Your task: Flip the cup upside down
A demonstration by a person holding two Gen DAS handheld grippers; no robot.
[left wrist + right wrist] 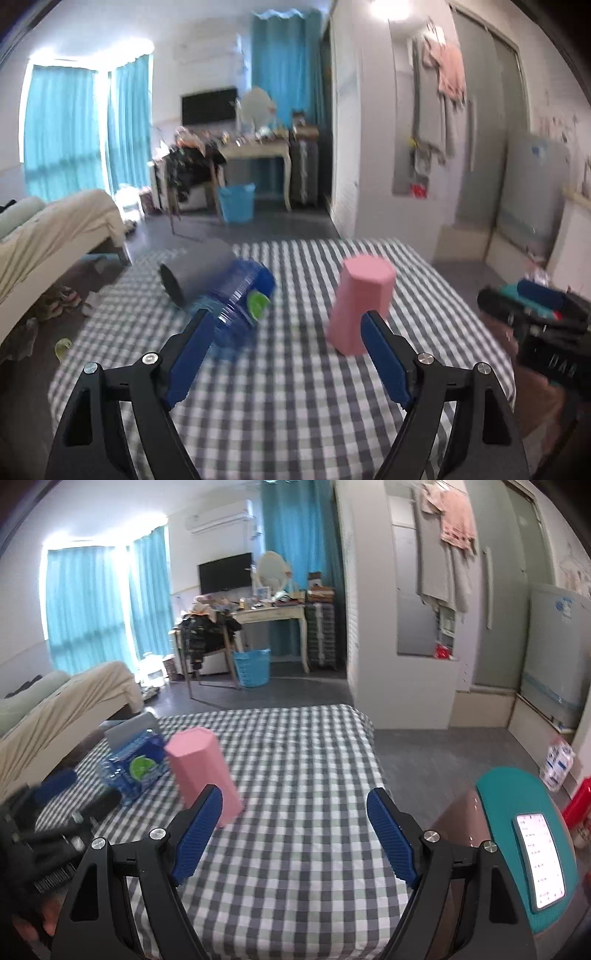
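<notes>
Checked tablecloth [295, 768] under pink cup [360, 306], both grippers [284, 325] [293, 805] wide apart, empty; writing illegible.

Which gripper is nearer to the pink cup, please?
Left. The left gripper has the pink cup just ahead, by its right-hand finger. The right gripper is open off to the cup's right.
</notes>
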